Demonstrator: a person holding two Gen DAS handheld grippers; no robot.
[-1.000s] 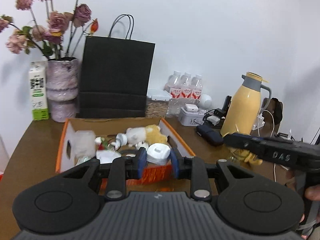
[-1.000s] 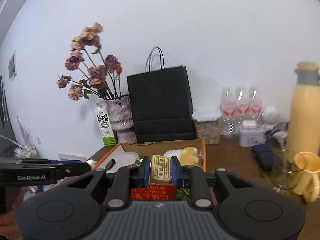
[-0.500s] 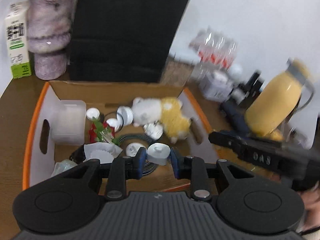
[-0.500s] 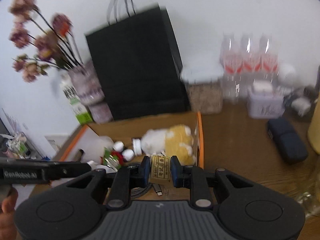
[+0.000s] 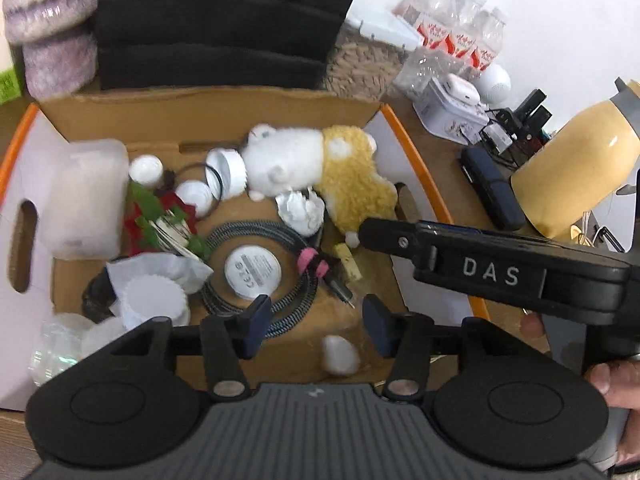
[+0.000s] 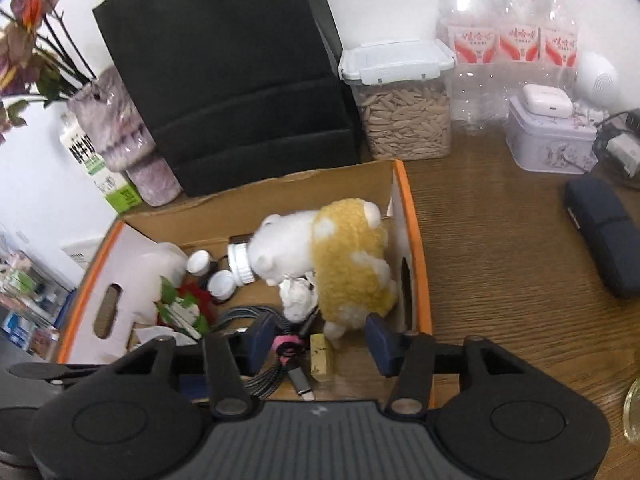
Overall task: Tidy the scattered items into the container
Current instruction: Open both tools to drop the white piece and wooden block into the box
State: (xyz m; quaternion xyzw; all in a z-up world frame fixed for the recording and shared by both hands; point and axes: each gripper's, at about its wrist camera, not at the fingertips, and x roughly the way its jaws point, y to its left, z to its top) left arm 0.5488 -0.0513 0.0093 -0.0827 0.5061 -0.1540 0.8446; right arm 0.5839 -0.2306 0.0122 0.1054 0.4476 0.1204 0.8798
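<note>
Black-framed, our left hand-held gripper [image 5: 312, 326] and right hand-held gripper [image 6: 320, 340] both hang over the cardboard box [image 5: 208, 100] at the table's back edge, jaws opening with nothing pressed between the pads. A white cap-like piece [image 5: 340, 354] lies just under the left one; a small yellow block [image 6: 321, 356] lies under the right, beside the braided cable [image 5: 256, 240] and plush toy [image 6: 344, 264]. Both pieces seem to be inside the box. We judge the risks modest: the two grippers sit close together and could knock, or a fingertip could snag the cable on withdrawal and drag contents over the orange rim.
</note>
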